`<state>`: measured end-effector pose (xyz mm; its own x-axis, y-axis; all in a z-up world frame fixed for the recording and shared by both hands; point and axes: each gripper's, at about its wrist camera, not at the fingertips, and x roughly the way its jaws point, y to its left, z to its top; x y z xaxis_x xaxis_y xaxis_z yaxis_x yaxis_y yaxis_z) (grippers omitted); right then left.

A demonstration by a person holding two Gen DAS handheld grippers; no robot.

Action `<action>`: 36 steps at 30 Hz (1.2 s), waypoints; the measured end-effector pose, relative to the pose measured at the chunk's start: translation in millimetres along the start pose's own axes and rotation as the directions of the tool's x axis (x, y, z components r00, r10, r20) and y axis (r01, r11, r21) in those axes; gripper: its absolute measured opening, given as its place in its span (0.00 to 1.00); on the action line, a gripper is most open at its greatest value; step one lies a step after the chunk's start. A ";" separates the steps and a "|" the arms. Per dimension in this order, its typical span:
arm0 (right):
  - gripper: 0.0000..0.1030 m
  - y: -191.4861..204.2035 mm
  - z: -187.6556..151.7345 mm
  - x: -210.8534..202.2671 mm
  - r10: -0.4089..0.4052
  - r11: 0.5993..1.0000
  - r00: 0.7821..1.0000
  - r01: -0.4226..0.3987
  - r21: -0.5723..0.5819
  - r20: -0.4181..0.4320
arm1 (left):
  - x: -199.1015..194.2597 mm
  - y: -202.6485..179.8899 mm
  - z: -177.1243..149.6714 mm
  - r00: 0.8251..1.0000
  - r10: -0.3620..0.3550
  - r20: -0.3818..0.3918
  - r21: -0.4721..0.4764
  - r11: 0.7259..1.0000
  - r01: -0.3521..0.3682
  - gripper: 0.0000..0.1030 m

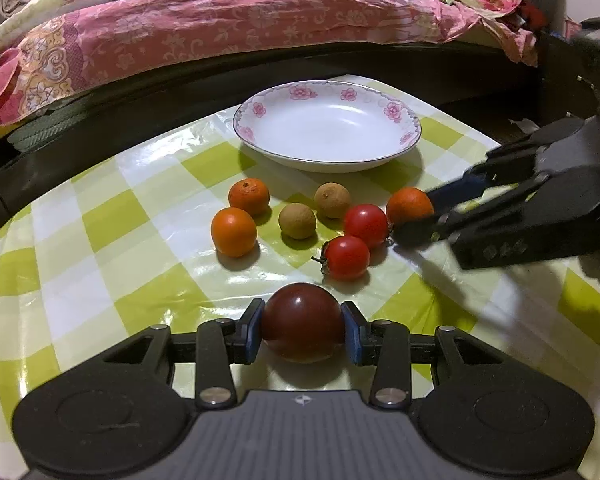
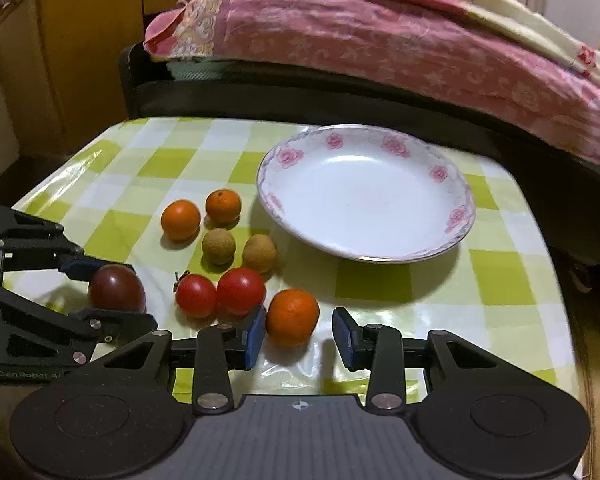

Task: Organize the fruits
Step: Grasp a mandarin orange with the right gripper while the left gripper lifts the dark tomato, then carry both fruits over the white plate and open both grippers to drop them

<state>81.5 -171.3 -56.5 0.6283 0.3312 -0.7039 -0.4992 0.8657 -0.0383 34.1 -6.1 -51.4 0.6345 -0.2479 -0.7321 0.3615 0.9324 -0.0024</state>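
Note:
My left gripper (image 1: 302, 328) is shut on a dark red tomato (image 1: 302, 322), low over the checked table; the right wrist view shows this tomato (image 2: 116, 288) at the left. My right gripper (image 2: 300, 332) stands open around an orange (image 2: 292, 317): the left pad touches it, and a small gap shows at the right pad. Two red tomatoes (image 1: 366, 225) (image 1: 346, 258), two brown longans (image 1: 332, 200) (image 1: 297, 221) and two more oranges (image 1: 249, 196) (image 1: 233, 231) lie loose beside it. Behind them stands an empty white plate (image 1: 256, 108) with pink flowers on its rim.
The table (image 1: 100, 216) has a glossy green-and-white checked cover. A bed with a pink patterned quilt (image 1: 220, 28) runs along its far edge. A wooden cabinet (image 2: 80, 52) stands at the far left in the right wrist view.

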 end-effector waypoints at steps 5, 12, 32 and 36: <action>0.35 6.5 -2.9 9.4 -0.023 1.000 1.000 0.022 -0.017 -0.016 | 2.8 -2.1 2.1 1.000 0.007 0.006 0.003 1.000 -0.007 0.47; 0.24 6.1 -3.3 6.1 -0.049 0.999 0.999 0.049 0.018 -0.011 | 2.7 -4.0 4.6 1.000 0.018 -0.006 0.005 1.000 -0.018 0.45; 0.24 -12.2 19.5 -18.4 -0.119 0.985 0.989 0.107 0.133 0.092 | 14.2 -3.3 67.0 0.995 0.005 0.103 -0.027 1.000 -0.003 0.45; 0.24 -23.0 29.8 -9.7 -0.149 0.982 0.983 0.134 0.133 0.108 | 25.9 -2.2 82.8 0.993 0.023 0.117 -0.009 1.000 -0.022 0.45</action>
<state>104.7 -183.3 -27.7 0.7565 0.2375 -0.6093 -0.3267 0.9444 -0.0376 106.3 -36.4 -13.9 0.7181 -0.2557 -0.6473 0.3413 0.9399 0.0074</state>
